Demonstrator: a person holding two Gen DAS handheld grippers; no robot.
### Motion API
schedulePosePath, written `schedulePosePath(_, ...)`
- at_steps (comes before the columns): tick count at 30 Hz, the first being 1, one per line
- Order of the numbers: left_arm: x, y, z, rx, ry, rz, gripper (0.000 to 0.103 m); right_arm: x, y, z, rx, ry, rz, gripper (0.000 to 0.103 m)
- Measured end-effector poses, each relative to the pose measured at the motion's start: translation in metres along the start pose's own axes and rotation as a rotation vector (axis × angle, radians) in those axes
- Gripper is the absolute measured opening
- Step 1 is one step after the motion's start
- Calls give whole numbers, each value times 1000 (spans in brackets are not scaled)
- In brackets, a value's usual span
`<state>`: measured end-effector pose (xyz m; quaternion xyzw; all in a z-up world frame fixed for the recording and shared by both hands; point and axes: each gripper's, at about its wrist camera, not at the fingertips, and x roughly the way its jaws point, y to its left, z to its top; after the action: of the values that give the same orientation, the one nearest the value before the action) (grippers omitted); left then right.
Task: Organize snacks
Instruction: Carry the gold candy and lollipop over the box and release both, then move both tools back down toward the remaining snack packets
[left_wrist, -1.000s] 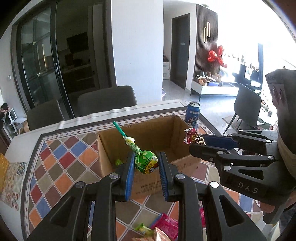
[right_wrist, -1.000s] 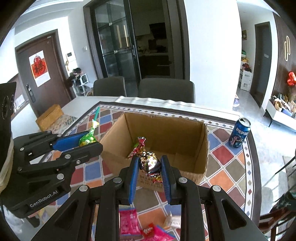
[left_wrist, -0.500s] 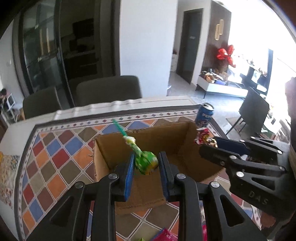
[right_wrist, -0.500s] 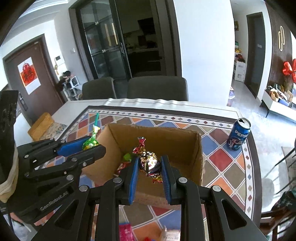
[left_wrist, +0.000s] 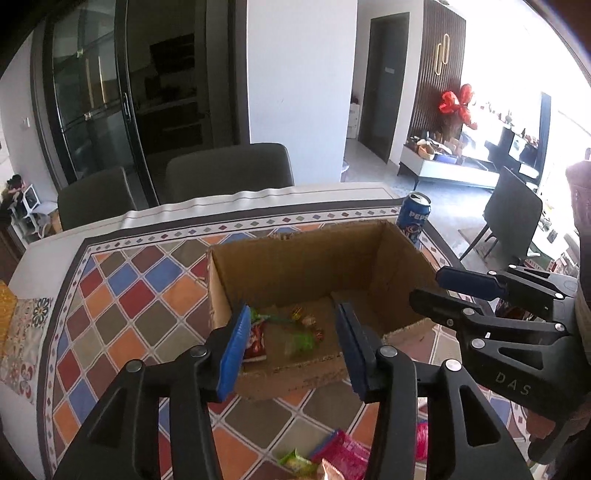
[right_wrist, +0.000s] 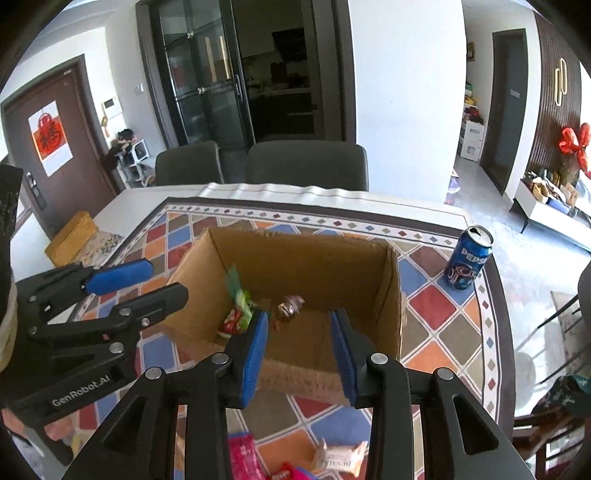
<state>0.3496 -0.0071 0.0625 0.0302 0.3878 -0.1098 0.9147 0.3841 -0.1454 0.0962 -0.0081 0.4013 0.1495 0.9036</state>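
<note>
We kept both sets of jaws, left gripper (left_wrist: 291, 347) and right gripper (right_wrist: 299, 341), opening empty above the open brown cardboard box (right_wrist: 391, 295), letting the wrapped candies (left_wrist: 301, 338) fall inside.

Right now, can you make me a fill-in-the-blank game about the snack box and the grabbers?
1. The snacks lie inside an open ____ box.
2. The drink can beside the box is coloured ____.
3. Between the left gripper jaws, which are opening, there is ____ held.
4. The right gripper hangs over the box's ____ wall.

Missing words: cardboard; blue; nothing; near
</note>
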Motion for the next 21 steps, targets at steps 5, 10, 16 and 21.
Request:
schedulePosePath(5,-10,-2,-19,-1,19,-15,49,-7,5,-15,-7,19,1,36)
schedulePosePath(10,-19,-8,-40,-5,41,-27,50,-12,12,-37,-11,52,27,36)
schedulePosePath(16,-21,-7,-64,-18,78,-35,52,-18,21,-59,-19,85,43,36)
schedulePosePath(21,-17,-3,-83,-40,122,-40,52,-13,24,-74,2,125,48,36)
